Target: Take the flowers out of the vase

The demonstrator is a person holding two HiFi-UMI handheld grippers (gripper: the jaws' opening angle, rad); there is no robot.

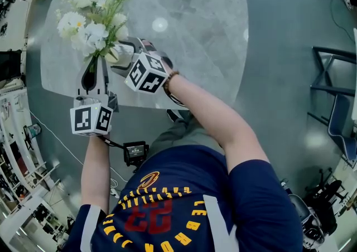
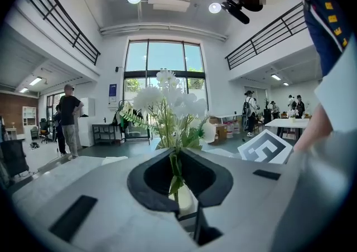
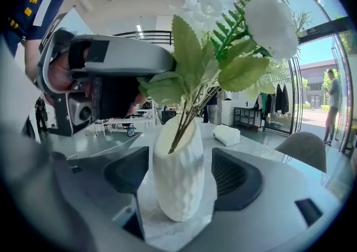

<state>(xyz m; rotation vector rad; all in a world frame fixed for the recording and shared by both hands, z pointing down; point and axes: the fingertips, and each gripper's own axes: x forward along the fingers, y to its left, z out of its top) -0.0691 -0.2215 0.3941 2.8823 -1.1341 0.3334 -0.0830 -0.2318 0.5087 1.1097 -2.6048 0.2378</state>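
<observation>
The left arm (image 1: 95, 173) comes up from 6 o'clock, nearly straight; its left gripper (image 1: 92, 72) points to 12 o'clock; the jaws are pressed together on the flower stems (image 2: 174, 170). The right arm (image 1: 215, 120) comes in from 5 o'clock, bent at the elbow; its right gripper (image 1: 121, 54) points to 10 o'clock; the jaws stand apart with the vase (image 3: 178, 167) between them; a thin gap shows at the 3 o'clock jaw; at the 9 o'clock jaw I cannot tell if it touches. The two grippers sit close; the right one is at 2 o'clock from the left one.
</observation>
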